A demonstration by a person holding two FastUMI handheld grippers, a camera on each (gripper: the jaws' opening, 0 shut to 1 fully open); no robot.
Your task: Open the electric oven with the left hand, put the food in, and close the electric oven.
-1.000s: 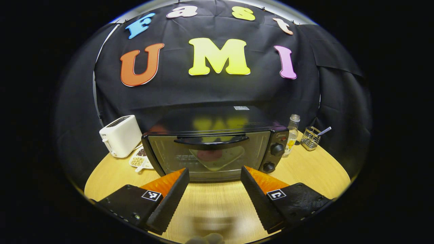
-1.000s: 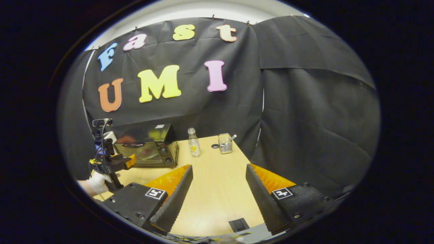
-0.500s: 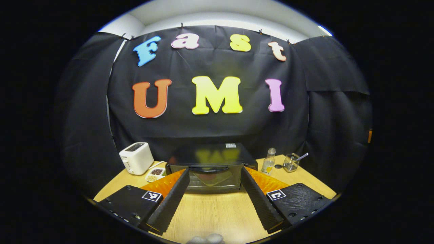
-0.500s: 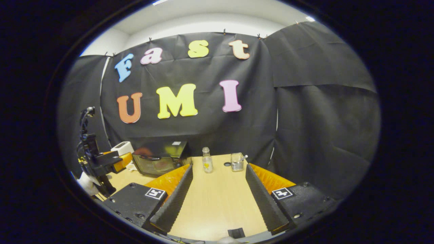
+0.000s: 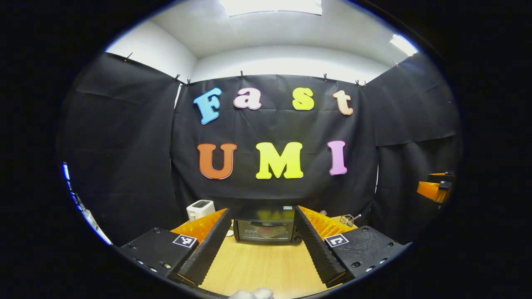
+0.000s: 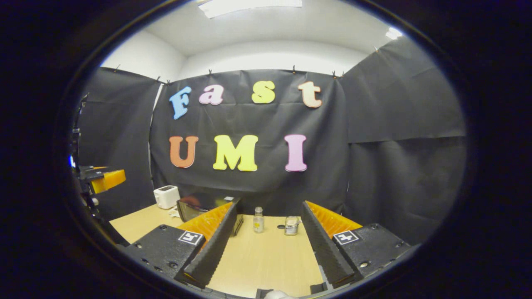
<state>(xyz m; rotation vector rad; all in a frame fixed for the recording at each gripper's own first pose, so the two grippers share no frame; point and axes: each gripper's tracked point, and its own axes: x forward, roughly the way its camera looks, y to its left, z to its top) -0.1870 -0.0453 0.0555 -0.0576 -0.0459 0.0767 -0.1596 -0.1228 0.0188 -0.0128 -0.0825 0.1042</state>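
Plainly the oven (image 5: 266, 226) stood near the back edge of the table (image 5: 257, 265), its door shut, framed between the fingers of the left gripper (image 5: 262, 245), which was well apart from it with its fingers spread wide and nothing between them. The right gripper (image 6: 270, 245) likewise had its fingers wide and empty, pointing toward the back of the table on the oven's right.

I judged the oven to be a heavy, stiff metal box that would not slide under a light pull. Its door looked to be glass, so it wanted a gentle hand. The place to take hold was the dark bar handle across the top of the door; smooth as it looked, both fingers would need to close well round it.

Through the glass a pale tray or plate with something reddish on it could be made out inside, though it was too small to tell what the food was.

To the oven's left, toward the back left corner, stood a white toaster (image 5: 200, 209). To the right, in the right gripper view, were a small clear bottle (image 6: 258, 220) with something yellowish at its base, and beside it a little holder (image 6: 291, 225) whose contents I could not make out. A small dish sat between toaster and oven, mostly hidden.
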